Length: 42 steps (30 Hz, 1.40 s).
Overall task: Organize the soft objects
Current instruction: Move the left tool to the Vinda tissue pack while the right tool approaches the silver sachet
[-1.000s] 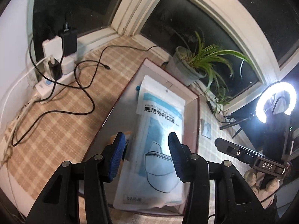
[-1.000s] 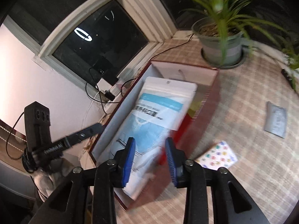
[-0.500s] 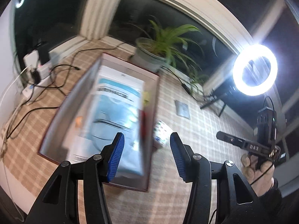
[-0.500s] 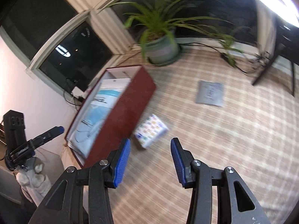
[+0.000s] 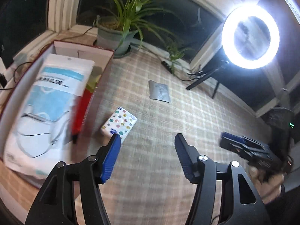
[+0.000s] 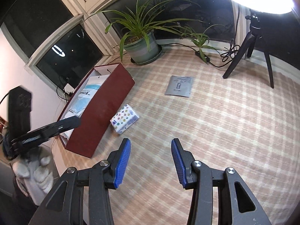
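Both grippers empty above the checked cloth.

The left gripper [image 5: 146, 140] has just been widening its jaws, with nothing between them; the right gripper [image 6: 150, 146] gapes unloaded. The tissue pack [image 6: 124, 121] lies at eleven o'clock, seemingly touching the red box [image 6: 105, 110] holding the mask pouch [image 5: 46, 101].

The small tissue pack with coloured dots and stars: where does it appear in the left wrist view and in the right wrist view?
Left wrist view: the small tissue pack with coloured dots and stars lies left of centre on the checked cloth, just above the left finger's tip.
Right wrist view: left of centre, on the cloth close beside the long red wall of the dark red cardboard box.
Shared landmark: the flat grey foil pouch lies further up and to the right in both.
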Available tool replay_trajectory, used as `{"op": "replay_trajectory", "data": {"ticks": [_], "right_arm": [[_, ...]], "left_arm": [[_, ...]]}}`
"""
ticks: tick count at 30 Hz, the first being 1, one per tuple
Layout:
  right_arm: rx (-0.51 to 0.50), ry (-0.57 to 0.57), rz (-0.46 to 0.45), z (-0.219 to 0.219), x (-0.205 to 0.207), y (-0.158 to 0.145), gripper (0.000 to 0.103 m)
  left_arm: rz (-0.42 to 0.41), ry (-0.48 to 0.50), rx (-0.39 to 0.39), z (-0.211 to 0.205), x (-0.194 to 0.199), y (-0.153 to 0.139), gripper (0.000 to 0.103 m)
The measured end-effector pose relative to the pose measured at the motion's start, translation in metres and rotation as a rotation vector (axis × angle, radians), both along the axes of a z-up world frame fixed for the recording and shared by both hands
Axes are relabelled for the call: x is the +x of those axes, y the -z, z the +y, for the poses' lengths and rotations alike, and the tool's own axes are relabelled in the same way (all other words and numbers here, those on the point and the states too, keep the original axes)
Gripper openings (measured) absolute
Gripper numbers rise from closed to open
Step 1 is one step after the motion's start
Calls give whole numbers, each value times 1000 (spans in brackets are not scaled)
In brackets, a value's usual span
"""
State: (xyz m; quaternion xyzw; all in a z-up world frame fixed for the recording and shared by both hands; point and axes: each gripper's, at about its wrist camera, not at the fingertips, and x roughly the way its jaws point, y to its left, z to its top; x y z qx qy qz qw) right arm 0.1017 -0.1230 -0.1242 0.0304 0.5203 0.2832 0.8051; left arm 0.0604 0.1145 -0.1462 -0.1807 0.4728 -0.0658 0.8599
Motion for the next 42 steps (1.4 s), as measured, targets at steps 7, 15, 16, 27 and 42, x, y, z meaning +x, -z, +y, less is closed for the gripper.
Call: {"op": "replay_trajectory", "data": {"ticks": [7,15,16,27,42], "right_arm": [[43,-20,26,-27,23,13,41],[93,-16,81,-45,36,36,41],[99,-16,88,-47,37,39,41],[126,-44,97,-41,39,42,41],[0,-50,33,-11,79,53,55]], "left_arm": [[104,-88,85,-22,48,37,69],[177,-119,208,-30,83,64,69],[185,-119,224,-30,87,67,70],[259,-124,209,-23,98,95,70],[165,-100,299,-56,44,95,76]]}}
